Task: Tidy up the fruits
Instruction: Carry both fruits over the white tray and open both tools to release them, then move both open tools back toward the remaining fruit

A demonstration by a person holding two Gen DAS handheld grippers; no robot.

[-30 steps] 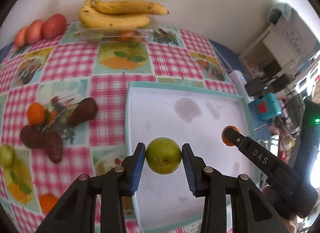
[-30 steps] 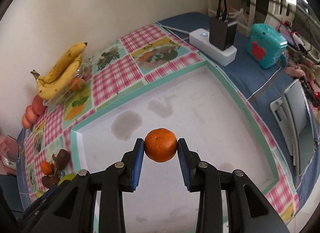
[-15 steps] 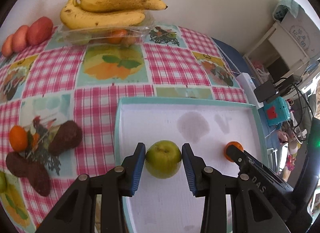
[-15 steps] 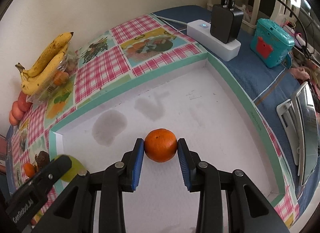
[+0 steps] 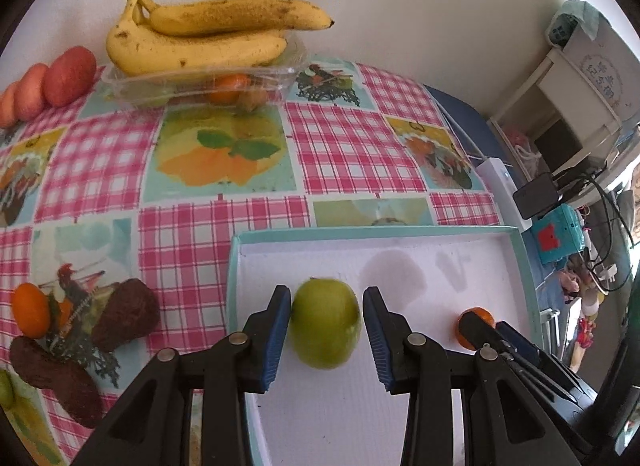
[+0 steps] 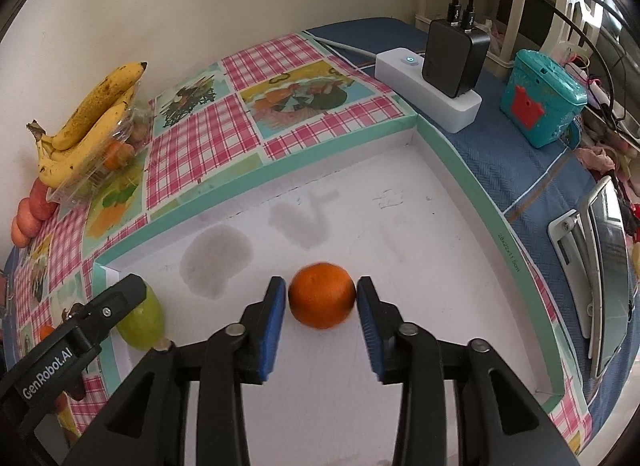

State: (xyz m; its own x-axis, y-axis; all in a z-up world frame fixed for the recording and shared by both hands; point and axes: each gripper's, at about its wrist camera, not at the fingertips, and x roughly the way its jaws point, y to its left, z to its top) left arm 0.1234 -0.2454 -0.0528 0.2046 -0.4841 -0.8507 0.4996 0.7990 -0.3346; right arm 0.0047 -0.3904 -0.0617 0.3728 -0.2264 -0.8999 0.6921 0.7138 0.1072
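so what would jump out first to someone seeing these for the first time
Two bright fruits sit inside the white tray: a green apple between the left tongs, and an orange between the right tongs, whose jaws are opening off it. Next come the spotted bananas on a clear container by the back wall, above the pink checked tablecloth.

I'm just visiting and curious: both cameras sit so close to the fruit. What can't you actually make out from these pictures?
- Left wrist view: most of the orange, hidden behind the right gripper.
- Right wrist view: part of the green apple, behind a finger of the left gripper.
- Both views: whether either fruit rests on the white tray; their undersides are blurred.
- Fruit inside the clear container, under the bananas: too hazy to identify.
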